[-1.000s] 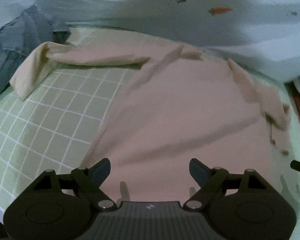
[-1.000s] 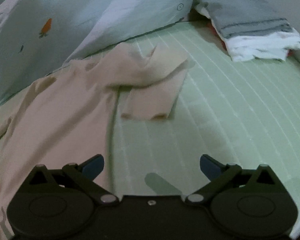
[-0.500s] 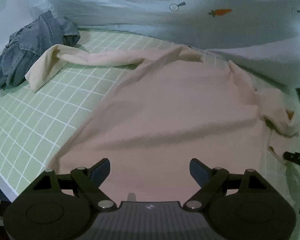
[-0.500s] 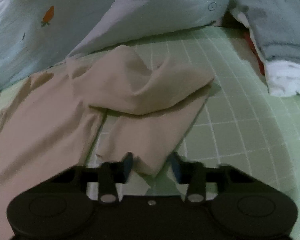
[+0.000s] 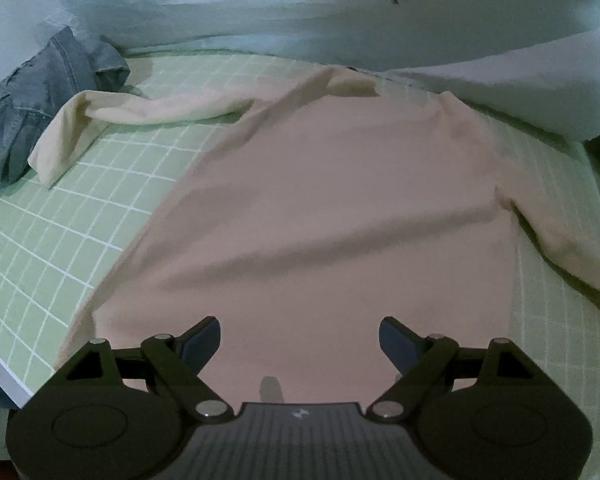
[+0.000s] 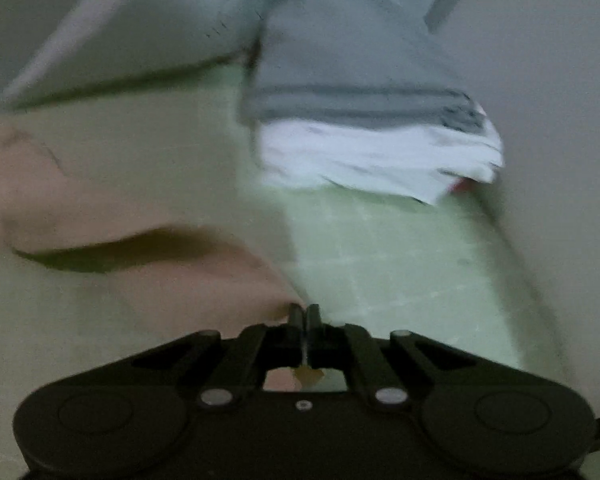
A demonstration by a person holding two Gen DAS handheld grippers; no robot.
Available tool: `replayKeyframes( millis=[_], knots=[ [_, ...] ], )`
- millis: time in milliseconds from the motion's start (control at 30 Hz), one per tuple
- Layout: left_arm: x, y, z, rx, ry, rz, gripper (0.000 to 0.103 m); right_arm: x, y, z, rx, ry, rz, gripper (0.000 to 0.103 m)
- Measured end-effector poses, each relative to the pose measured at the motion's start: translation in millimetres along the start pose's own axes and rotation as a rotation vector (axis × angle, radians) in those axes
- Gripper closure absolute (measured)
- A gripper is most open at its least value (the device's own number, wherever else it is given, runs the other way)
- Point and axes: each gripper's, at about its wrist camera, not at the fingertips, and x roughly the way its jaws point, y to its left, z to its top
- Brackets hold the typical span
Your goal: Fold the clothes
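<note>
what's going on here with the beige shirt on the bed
A person is folding clothes with a hand-held gripper in each hand. A beige long-sleeved shirt lies spread on the green grid sheet. The right hand-held gripper is closing, pinching the end of the shirt's sleeve, which is drawn out to the side. The left hand-held gripper hovers open over the shirt's lower part, holding nothing. Crumpled jeans and a stack of other clothes lie off to the sides.

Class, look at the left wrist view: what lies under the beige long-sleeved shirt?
The beige shirt lies spread on a green gridded mat, which shows around its left and right edges. Whatever sits directly beneath the shirt's body is covered and cannot be seen.
</note>
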Motion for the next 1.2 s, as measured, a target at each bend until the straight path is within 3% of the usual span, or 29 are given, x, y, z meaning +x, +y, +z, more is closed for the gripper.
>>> replayKeyframes(
  millis=[67, 100, 200, 267, 400, 467, 567, 633, 700, 767, 833, 933, 1000, 1100, 1200],
  knots=[
    [-0.6, -0.2, -0.8, 0.006, 0.000, 0.003, 0.016, -3.4, -13.4, 1.8, 0.110, -0.015, 0.019, 0.066],
    [-1.1, 0.0, -1.0, 0.008, 0.000, 0.006, 0.016, -7.2, -19.3, 3.7, 0.175, -0.034, 0.040, 0.063],
    [-2.7, 2.2, -0.5, -0.006, -0.005, 0.017, 0.016, -14.6, -28.6, 10.6, 0.388, -0.073, 0.121, 0.056],
    [-3.6, 5.6, -1.0, -0.020, -0.007, 0.025, 0.016, -12.2, -31.8, 14.2, 0.548, -0.051, 0.190, 0.051],
    [-4.7, 12.8, -3.1, -0.051, -0.004, 0.035, 0.016, 11.7, -30.7, 7.3, 0.838, 0.106, 0.331, 0.049],
    [-4.8, 16.1, -4.2, -0.065, 0.000, 0.041, 0.016, 22.2, -25.0, 3.6, 0.914, 0.166, 0.341, 0.049],
    [-4.8, 20.9, -4.7, -0.079, 0.002, 0.045, 0.015, 27.2, -20.2, 4.8, 0.939, 0.167, 0.323, 0.051],
    [-3.2, 23.3, -4.7, -0.091, 0.008, 0.046, 0.015, 32.0, -18.2, 9.7, 0.916, 0.169, 0.293, 0.058],
    [-2.7, 24.9, -4.3, -0.097, 0.008, 0.043, 0.015, 40.0, -20.5, 11.4, 0.937, 0.196, 0.279, 0.072],
    [-2.2, 26.6, -3.9, -0.103, 0.008, 0.039, 0.015, 47.2, -24.0, 12.0, 0.969, 0.212, 0.287, 0.099],
    [-2.5, 26.8, -3.7, -0.102, 0.004, 0.035, 0.015, 46.2, -31.6, 16.0, 0.996, 0.174, 0.336, 0.100],
    [-2.1, 24.6, -3.8, -0.084, 0.003, 0.034, 0.015, 12.9, -45.5, 28.8, 0.972, -0.001, 0.421, 0.101],
    [-0.5, 23.3, -3.9, -0.077, 0.008, 0.029, 0.015, -12.4, -51.8, 33.0, 0.921, -0.104, 0.428, 0.101],
    [2.4, 22.6, -3.7, -0.068, 0.015, 0.020, 0.015, -37.7, -56.0, 27.0, 0.866, -0.162, 0.407, 0.101],
    [5.0, 19.9, -2.8, -0.052, 0.020, 0.012, 0.015, -25.4, -47.5, 1.5, 0.849, -0.057, 0.335, 0.099]
  ],
)
